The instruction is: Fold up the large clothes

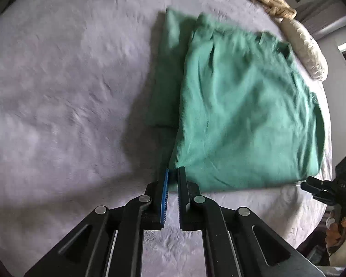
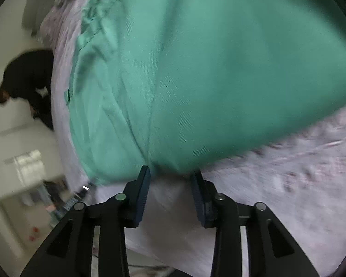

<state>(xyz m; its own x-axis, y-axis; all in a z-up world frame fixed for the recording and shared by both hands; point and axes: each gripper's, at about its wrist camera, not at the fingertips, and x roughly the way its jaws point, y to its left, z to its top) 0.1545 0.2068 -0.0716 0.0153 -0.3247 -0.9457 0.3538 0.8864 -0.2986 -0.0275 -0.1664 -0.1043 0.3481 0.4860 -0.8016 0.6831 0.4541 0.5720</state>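
A folded green garment (image 1: 237, 106) lies on the lilac bed (image 1: 64, 92), beige bedding (image 1: 272, 2) far right, left gripper (image 1: 172, 173) fingers pinching its near corner, right gripper (image 2: 170, 175) fingers spread.

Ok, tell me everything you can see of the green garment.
The green garment is plain woven-looking cloth, wrinkled, folded in layers, lying flat on the lilac bedcover. A narrower under-layer shows along its left side. The left hand-held gripper pinches its near corner; the right hand-held gripper stands open at its near edge.
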